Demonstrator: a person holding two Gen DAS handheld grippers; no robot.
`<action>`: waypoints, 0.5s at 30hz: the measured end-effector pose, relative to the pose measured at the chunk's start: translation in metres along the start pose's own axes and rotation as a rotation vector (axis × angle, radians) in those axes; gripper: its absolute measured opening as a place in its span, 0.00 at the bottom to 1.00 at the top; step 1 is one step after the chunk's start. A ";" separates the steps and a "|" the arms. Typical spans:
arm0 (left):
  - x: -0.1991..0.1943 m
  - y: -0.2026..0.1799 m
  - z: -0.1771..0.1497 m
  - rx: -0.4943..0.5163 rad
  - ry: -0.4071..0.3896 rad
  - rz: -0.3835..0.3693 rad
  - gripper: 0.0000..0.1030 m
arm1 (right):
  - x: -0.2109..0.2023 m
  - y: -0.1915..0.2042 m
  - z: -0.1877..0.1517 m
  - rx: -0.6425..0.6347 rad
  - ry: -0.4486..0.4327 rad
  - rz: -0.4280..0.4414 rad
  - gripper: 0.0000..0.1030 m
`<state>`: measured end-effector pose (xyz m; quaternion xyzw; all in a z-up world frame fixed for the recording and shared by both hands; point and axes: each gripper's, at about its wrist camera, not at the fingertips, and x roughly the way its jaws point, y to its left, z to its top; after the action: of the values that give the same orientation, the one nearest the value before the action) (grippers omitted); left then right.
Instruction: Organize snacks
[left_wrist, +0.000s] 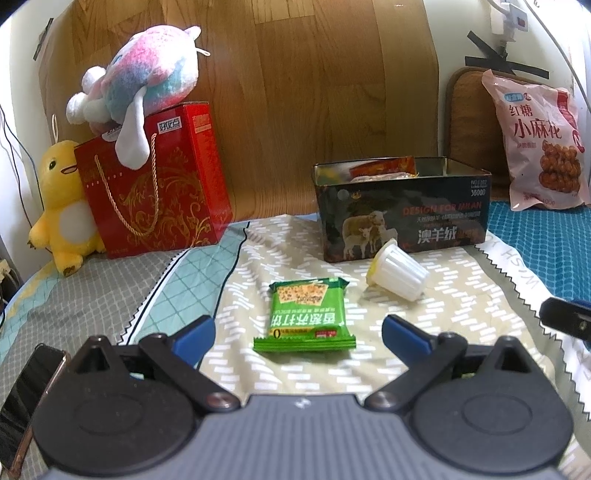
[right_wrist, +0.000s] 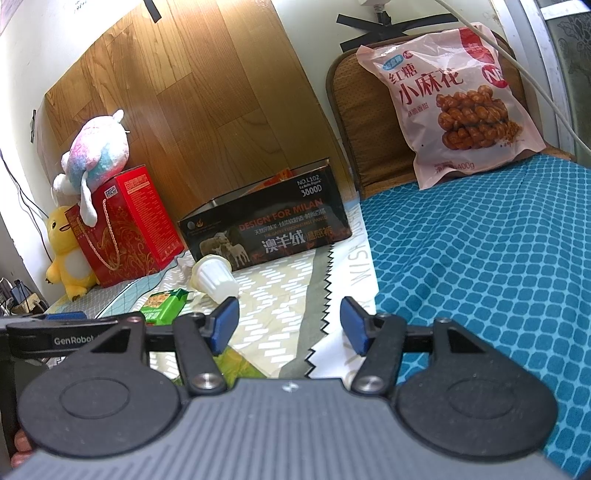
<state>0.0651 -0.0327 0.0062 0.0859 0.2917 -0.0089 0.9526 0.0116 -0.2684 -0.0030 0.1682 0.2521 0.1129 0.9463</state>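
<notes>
Lying mid-frame, the green cracker packet (left_wrist: 308, 317) runs lengthwise up-down; both the left gripper (left_wrist: 297, 332) and the right gripper (right_wrist: 290, 325) gape wide, holding nothing.

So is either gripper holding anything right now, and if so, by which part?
No, nothing is held. The left gripper is open, with the green cracker packet lying loose between its fingers. The right gripper is open over bare cloth.

Glossy metal tin (left_wrist: 402, 218), shiny green plastic wrapper (left_wrist: 308, 317), matt cloth bedding (left_wrist: 110, 280)

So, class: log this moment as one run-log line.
left claw: open, above green cracker packet | right claw: open, empty | jelly cup: tipped beside tin
</notes>
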 end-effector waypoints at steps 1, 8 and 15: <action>0.000 0.000 -0.001 -0.003 0.002 0.000 0.97 | 0.000 0.000 0.000 0.000 0.000 0.000 0.61; 0.003 0.005 -0.010 -0.029 0.003 -0.006 0.99 | -0.002 0.001 0.000 -0.003 -0.005 -0.010 0.62; 0.010 0.002 -0.019 -0.012 0.029 0.005 0.99 | -0.002 0.003 -0.001 -0.006 -0.009 -0.017 0.63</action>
<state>0.0633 -0.0274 -0.0146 0.0810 0.3051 -0.0035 0.9489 0.0094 -0.2660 -0.0019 0.1636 0.2487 0.1047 0.9489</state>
